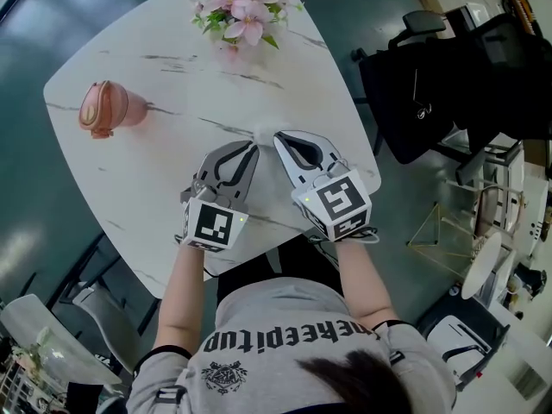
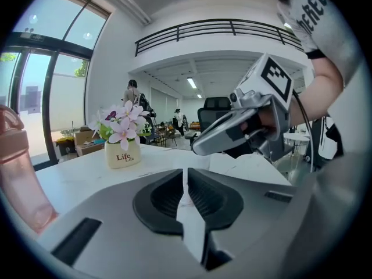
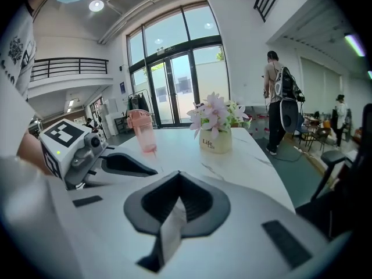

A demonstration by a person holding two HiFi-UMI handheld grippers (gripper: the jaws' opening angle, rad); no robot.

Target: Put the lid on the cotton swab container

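Observation:
No cotton swab container or lid shows plainly. A small pale, see-through object (image 1: 262, 131) lies on the white marble table (image 1: 172, 67) just past both gripper tips; I cannot tell what it is. My left gripper (image 1: 253, 148) rests low over the table near its front edge, jaws drawn together to a thin slit with nothing between them (image 2: 186, 173). My right gripper (image 1: 279, 137) sits right beside it, jaws shut and empty (image 3: 177, 178). The two tips point toward each other, almost touching.
A pink bottle (image 1: 108, 109) lies on its side at the table's left. A vase of pink flowers (image 1: 246, 11) stands at the far edge. A black office chair (image 1: 448, 84) is off the table's right side. People stand in the room behind.

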